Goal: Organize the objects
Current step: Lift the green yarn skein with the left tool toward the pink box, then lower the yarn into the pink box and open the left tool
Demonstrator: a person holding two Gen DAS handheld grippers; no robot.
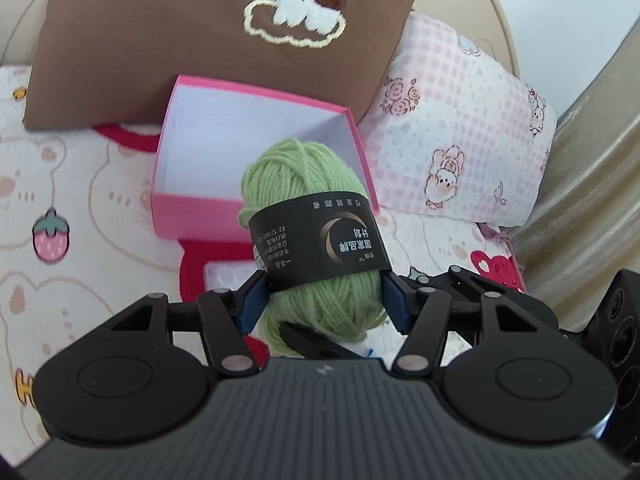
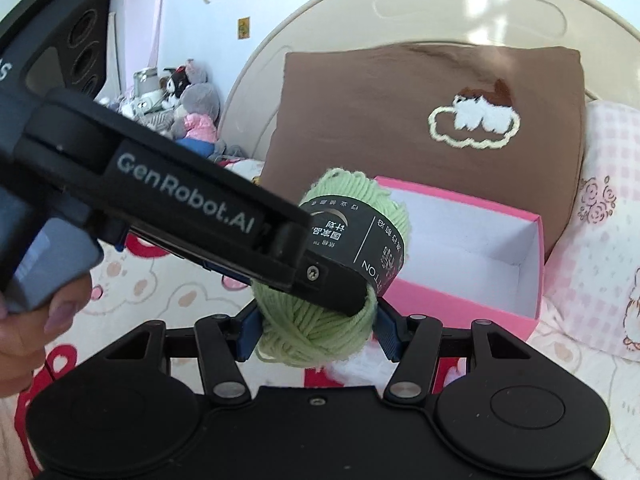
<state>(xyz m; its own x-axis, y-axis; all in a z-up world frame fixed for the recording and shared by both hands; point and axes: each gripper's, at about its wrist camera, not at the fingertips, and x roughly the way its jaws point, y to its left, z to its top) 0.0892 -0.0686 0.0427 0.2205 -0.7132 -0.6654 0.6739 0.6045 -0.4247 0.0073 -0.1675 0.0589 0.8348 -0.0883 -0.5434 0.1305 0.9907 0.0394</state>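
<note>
A green yarn ball [image 1: 316,216] with a black paper label is held in the air in front of an open pink box [image 1: 240,140] with a white inside. My left gripper [image 1: 324,300] is shut on the yarn's lower half. In the right wrist view the same yarn ball [image 2: 320,332] sits between the blue pads of my right gripper [image 2: 316,334], which also grips it. The left gripper's body crosses from the left and its finger [image 2: 332,284] presses the yarn. The pink box [image 2: 480,256] lies just behind and to the right.
A brown pillow [image 1: 200,40] with an embroidered cloud leans on the cream headboard [image 2: 460,4] behind the box. A pink checked pillow [image 1: 460,128] lies to the right. The bed sheet [image 1: 80,208] has bears and strawberries. Plush toys [image 2: 188,108] sit at the far left.
</note>
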